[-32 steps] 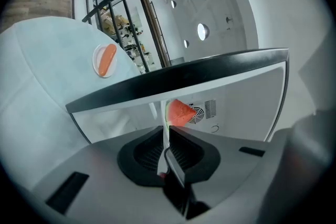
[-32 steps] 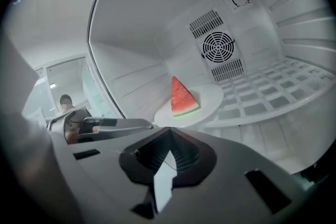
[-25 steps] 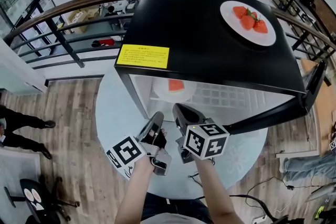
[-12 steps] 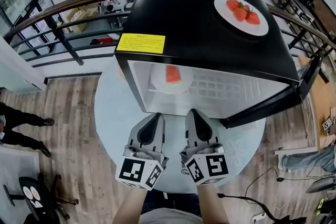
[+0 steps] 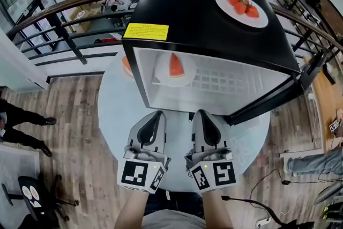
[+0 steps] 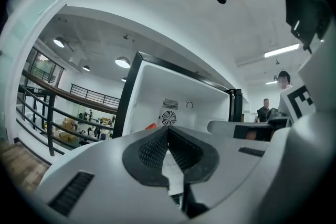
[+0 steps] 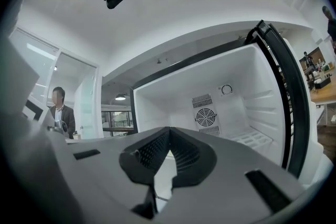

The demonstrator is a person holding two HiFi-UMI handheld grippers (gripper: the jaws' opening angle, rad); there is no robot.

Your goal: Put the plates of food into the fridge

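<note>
Left tongs (image 5: 155, 115) and right tongs (image 5: 199, 114), both clenched on nothing, sit side by side over the round counter's (image 5: 115, 110) near edge, facing one open black fridge (image 5: 203, 24) toward its far edge, and I count two plates: a watermelon plate (image 5: 161, 79) inside at the left, wedge running front-to-back, and a strawberry plate (image 5: 252, 20) on top, with wood floor (image 5: 69, 110) and railings (image 5: 59, 29) around.

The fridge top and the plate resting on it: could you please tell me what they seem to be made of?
Fridge top: smooth black, faint sheen, probably painted metal or plastic. Plate: plain white, smooth even rim, likely glazed ceramic, possibly plastic.
</note>
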